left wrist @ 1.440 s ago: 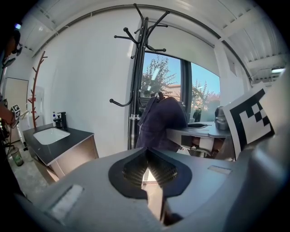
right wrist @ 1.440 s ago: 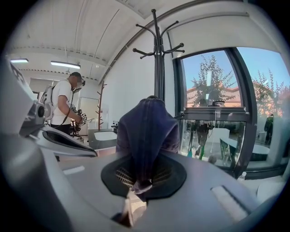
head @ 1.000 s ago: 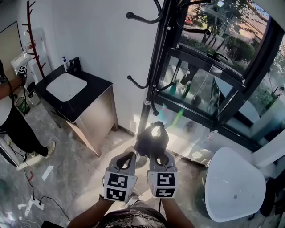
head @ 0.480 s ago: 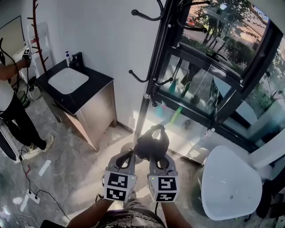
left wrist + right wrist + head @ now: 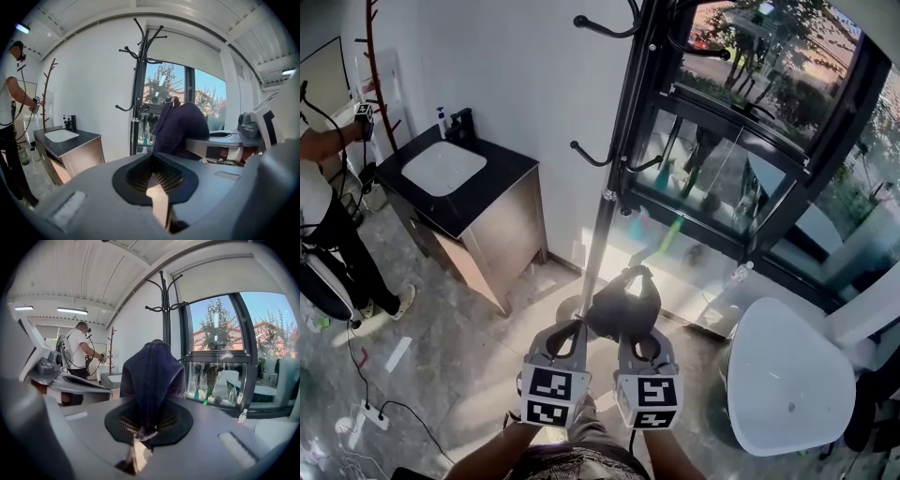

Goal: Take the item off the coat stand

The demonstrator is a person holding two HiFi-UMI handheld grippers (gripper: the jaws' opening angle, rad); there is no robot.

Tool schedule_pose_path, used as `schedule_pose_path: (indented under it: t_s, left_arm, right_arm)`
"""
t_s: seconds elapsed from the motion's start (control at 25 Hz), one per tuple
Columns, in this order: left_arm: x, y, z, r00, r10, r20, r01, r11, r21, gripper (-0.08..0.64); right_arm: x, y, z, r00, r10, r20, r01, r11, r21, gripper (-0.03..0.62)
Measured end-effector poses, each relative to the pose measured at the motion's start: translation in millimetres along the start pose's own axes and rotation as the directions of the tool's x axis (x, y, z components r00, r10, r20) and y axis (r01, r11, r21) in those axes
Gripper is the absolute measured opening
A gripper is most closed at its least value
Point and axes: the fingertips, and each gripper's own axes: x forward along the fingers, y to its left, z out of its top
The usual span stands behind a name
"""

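Right tool (image 5: pixel 636 328) clamped on dark fabric item (image 5: pixel 623 302), which seems clear of coat stand (image 5: pixel 609 187). Left tool (image 5: pixel 572 330) closed, empty. Hold pinch firm; steer away from hooks.

Dark blue item drawn back from the coat stand

In the head view, the right gripper (image 5: pixel 634 328), jaws clamped on the dark blue item (image 5: pixel 623 302), slid lower and a little to the right. The left gripper (image 5: pixel 571 330) went back alongside it. The gap between the item and the pole of the coat stand (image 5: pixel 609 202) widened. At the left edge, the other person (image 5: pixel 321 202) raised a hand higher beside the thin reddish stand (image 5: pixel 373 56) near the wall.
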Motion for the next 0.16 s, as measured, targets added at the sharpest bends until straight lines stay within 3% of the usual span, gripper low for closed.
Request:
schedule_pose_path:
  t_s: [0.16]
  left_arm:
    - [-3.2,-3.9,-1.6,1.0,-0.004,0.001,0.004,1.0,0.001,0.005]
  right_arm:
    - [-3.9,0.4,-0.2,1.0,-0.003,0.003,0.003,1.0,0.002,0.02]
